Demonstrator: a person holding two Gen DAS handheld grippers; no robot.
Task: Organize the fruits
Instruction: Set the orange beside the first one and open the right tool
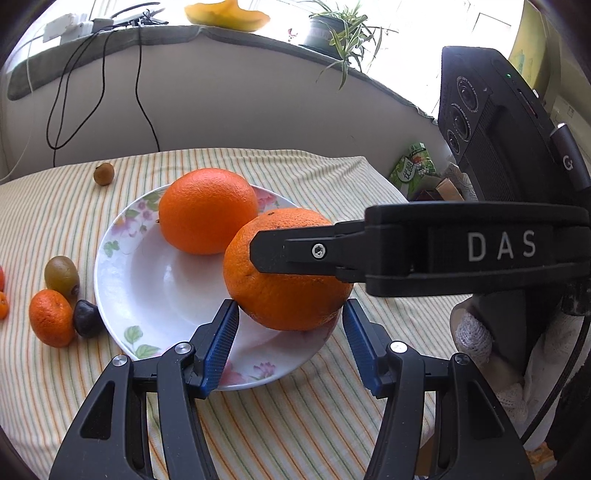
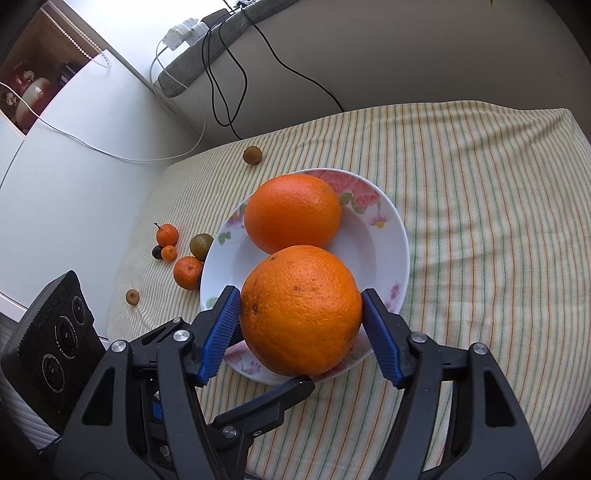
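Here, two large oranges sit over a white floral plate (image 2: 391,236) on a table with a striped cloth (image 2: 480,177). The right tongs (image 2: 301,317) have their blue pads pressed against both sides of the near orange (image 2: 301,310), which they hold over the plate's near rim. The far orange (image 2: 291,212) rests in the plate.

From the left wrist camera, the left tongs (image 1: 290,332) are spread wide just below that same near orange (image 1: 284,291); the left pad looks to touch its skin, the right stands apart, and they grip nothing. One finger of the right tongs crosses the fruit here, its body marked "DAS" (image 1: 500,245). Only this view shows a green carton (image 1: 412,166) with unreadable print, a potted plant (image 1: 343,33) and a gloved hand (image 1: 480,339).

Only the right view shows all the small fruit left of the plate: a mandarin (image 2: 187,272), a kiwi (image 2: 200,246), two tiny orange fruits (image 2: 167,233), a dark one (image 2: 156,252), and a brown one (image 2: 132,296) nearer the edge.
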